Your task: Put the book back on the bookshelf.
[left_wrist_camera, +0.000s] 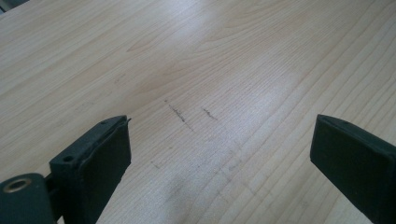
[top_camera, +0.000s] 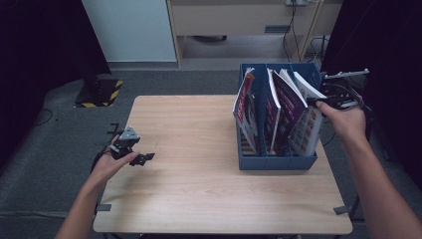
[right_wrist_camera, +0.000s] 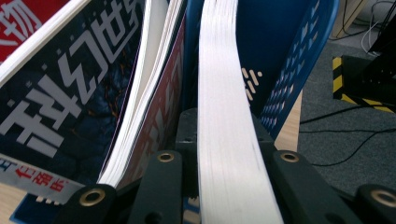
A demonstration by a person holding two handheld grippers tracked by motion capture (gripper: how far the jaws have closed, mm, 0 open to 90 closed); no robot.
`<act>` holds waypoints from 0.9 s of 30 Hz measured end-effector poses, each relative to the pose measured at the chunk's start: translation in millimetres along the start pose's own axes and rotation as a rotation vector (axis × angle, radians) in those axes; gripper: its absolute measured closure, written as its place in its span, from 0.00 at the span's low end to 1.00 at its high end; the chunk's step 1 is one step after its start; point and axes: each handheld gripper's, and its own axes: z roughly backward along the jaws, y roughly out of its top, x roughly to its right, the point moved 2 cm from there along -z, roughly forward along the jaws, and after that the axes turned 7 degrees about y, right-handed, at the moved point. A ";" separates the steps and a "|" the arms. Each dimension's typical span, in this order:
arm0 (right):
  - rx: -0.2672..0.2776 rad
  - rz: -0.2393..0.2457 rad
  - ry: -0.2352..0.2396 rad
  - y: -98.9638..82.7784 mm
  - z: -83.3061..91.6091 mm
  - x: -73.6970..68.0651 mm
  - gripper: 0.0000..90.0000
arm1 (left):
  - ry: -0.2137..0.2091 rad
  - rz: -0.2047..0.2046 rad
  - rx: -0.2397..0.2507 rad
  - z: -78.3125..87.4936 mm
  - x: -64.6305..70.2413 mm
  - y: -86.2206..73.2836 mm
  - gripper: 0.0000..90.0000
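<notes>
A blue file rack (top_camera: pixel 278 162) stands on the right side of the wooden table (top_camera: pixel 199 189) and holds several magazines upright and leaning. My right gripper (top_camera: pixel 318 102) reaches in from the right and is shut on the top edge of the rightmost magazine (top_camera: pixel 306 124). In the right gripper view the white page edge of that magazine (right_wrist_camera: pixel 224 70) runs up between the jaws of the right gripper (right_wrist_camera: pixel 222 119). My left gripper (top_camera: pixel 134 144) rests low at the table's left edge. Its jaws stand wide open over bare wood, as the left gripper (left_wrist_camera: pixel 222 121) view shows.
Further magazines, one with a red cover (top_camera: pixel 246 107) and one with a dark purple cover (top_camera: pixel 287 107), fill the rack's other slots. A stand base with yellow-black stripes (top_camera: pixel 102 92) sits on the grey floor beyond the table. Cables trail on the floor at right.
</notes>
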 end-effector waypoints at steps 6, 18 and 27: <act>-0.041 0.012 0.024 -2.9 2.4 -3.5 0.81 | -0.001 0.000 -0.003 -0.8 0.2 -1.2 0.06; -0.094 0.014 0.058 -10.9 4.6 -5.3 0.80 | 0.000 -0.011 -0.002 -2.6 2.4 3.2 0.05; -0.108 0.010 0.068 -17.7 6.4 -2.7 0.80 | -0.002 -0.011 -0.008 -3.0 2.1 1.8 0.05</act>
